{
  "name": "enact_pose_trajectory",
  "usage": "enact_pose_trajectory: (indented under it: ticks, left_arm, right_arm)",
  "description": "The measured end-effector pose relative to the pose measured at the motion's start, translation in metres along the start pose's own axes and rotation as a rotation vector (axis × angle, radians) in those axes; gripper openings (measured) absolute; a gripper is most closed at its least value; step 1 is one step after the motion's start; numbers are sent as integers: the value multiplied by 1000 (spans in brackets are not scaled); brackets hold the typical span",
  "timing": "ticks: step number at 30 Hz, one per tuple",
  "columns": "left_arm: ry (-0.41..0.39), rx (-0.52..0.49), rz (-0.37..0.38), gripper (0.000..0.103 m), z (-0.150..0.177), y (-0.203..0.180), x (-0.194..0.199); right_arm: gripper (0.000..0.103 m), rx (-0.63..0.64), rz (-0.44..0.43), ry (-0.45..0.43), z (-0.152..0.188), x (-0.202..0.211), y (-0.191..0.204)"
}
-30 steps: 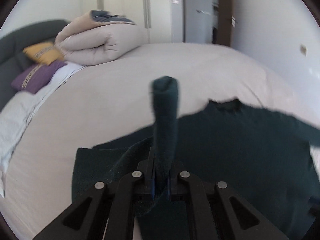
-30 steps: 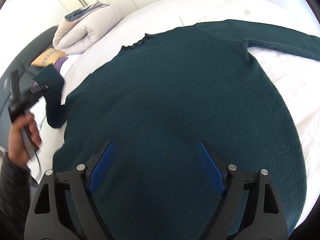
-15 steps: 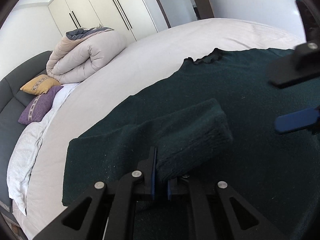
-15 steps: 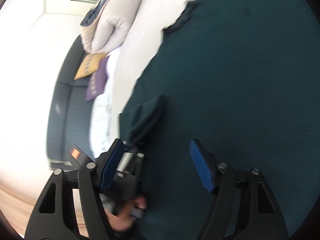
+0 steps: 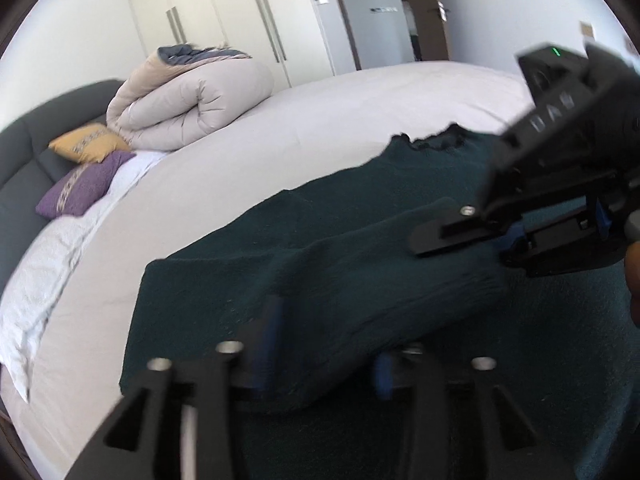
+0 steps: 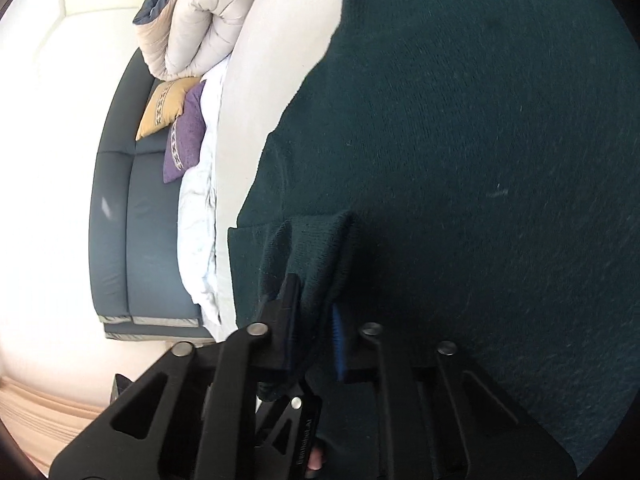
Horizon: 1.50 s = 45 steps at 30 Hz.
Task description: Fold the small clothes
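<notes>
A dark green sweater (image 5: 560, 352) lies flat on the white bed (image 5: 320, 120); its body fills the right wrist view (image 6: 480, 160). Its left sleeve (image 5: 380, 288) is folded over onto the body. My left gripper (image 5: 324, 360) is open, with the sleeve lying loose between its fingers. My right gripper (image 6: 314, 344) has its jaws close together around the sleeve cuff (image 6: 320, 256); it shows at the right of the left wrist view (image 5: 460, 236), low over the sleeve.
A rolled beige duvet (image 5: 188, 100) lies at the head of the bed. A yellow cushion (image 5: 88, 142) and a purple cushion (image 5: 80, 188) rest against the dark headboard (image 5: 24, 148). Wardrobes (image 5: 248, 20) and a door stand behind.
My left gripper brought the sleeve across onto the sweater body, then opened. My right gripper turned, came in over the sleeve and closed on the cuff.
</notes>
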State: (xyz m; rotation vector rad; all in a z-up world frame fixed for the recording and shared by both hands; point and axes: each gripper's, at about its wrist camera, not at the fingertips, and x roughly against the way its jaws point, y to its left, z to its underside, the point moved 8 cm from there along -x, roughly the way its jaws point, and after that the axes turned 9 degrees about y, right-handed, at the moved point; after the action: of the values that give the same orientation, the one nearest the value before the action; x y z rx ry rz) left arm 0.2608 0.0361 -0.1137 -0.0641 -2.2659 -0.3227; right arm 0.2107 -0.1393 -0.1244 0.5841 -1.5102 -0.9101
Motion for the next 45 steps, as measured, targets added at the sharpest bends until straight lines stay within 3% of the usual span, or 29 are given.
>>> enact_pose_trajectory:
  ticks: [2,5,10,14,18,23,28,31,37,39,43,45]
  left_arm:
    - [-20,66,60,64,2,9,10]
    - [18,126,108,63,12,17,11]
    - [82,218,121,63,29,28,2]
    - [107,275,127,63,35,37,-4]
    - [107,330,155,63,38,47,-5]
    - [94,414,178,63,35,67,-1]
    - [87,470,200,46,24,79,1]
    - [72,491,212,36,2,84,-1]
    - [62,395,213,16,-52,67,-21]
    - [94,376,210,15,-58,61,-36]
    - [208,360,179,15,-44,53,-74]
    - [205,384,186,15,-35,54,-79]
  right_arm:
    - [8,11,22,-29,-8,9,2]
    - [8,43,66,-95,-26,38,7]
    - [8,93,176,-174,-49,90,14]
    - [8,75,265,-242,-71,126,-4]
    - [8,7,286,-295,-87,153,-28]
    - [8,-42,295,-314,-109,153,-43]
    - [8,-41,305,-317,-124,155,-56]
    - [8,-32,315,-315,-135,154,-52]
    - [8,-18,331,-303,-130,159,-65]
    - [8,-2,344,-300,-134,159,-63]
    - [8,18,359,-295,-105,180,-90]
    - [8,14,356,-301,-96,190,-103]
